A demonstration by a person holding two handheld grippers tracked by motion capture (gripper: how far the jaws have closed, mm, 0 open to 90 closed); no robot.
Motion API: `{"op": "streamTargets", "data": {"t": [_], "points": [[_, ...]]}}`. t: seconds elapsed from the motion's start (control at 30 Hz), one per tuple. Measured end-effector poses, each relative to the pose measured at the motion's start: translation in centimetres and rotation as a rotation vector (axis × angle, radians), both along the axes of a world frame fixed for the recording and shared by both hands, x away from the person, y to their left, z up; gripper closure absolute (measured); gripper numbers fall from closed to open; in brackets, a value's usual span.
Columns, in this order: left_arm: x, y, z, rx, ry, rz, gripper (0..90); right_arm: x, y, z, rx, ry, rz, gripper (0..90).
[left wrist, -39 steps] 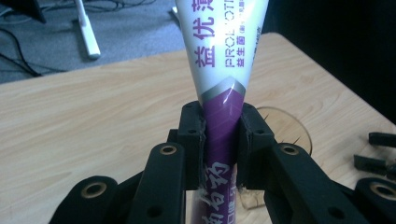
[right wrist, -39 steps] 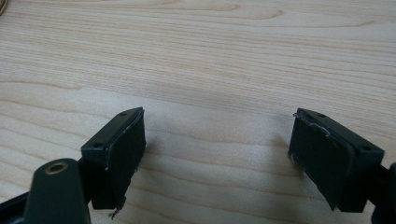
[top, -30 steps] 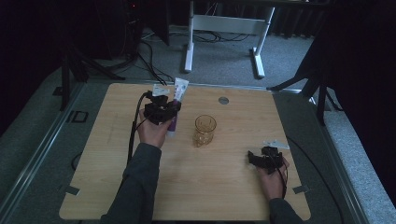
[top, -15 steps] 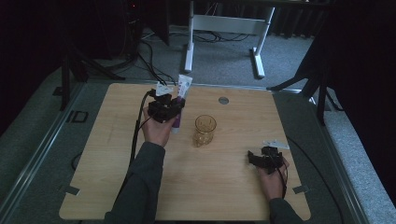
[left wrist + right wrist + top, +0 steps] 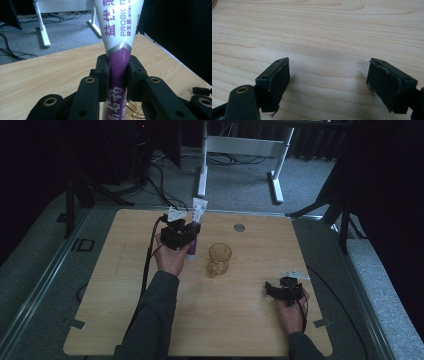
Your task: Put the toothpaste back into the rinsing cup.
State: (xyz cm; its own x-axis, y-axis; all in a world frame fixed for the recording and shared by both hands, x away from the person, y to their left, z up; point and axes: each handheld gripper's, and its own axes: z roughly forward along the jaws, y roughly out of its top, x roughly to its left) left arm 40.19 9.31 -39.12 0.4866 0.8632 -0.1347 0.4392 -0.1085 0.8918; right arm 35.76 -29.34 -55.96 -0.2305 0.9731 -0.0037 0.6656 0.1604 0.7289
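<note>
While the wooden table (image 5: 125, 320) spreads bare around them, an amber glass (image 5: 219, 259) stands at three o'clock of my left gripper (image 5: 117, 75), which clamps the purple-and-white tube (image 5: 119, 37) upright; my right gripper (image 5: 328, 82) gapes, holding nothing, at five o'clock.

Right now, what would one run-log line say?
left gripper: shut on toothpaste tube | right gripper: open, over table | glass cup: beside tube

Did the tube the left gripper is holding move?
Yes. The tube, clamped in the left gripper, now stands more upright beside the glass.
</note>
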Motion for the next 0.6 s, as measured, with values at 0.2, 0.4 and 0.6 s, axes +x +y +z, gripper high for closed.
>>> {"op": "streamTargets", "data": {"t": [0.2, 0.4, 0.6], "points": [[0.1, -0.4, 0.4, -0.014, -0.017, -0.002, 74.5, 0.0, 0.0, 0.0, 0.0, 0.0, 0.0, 18.5], [0.2, -0.9, 0.4, -0.02, -0.03, 0.001, 74.5, 0.0, 0.0, 0.0, 0.0, 0.0, 0.0, 18.5], [0.3, -1.4, 0.3, -0.023, -0.04, -0.001, 74.5, 0.0, 0.0, 0.0, 0.0, 0.0, 0.0, 18.5]]}}
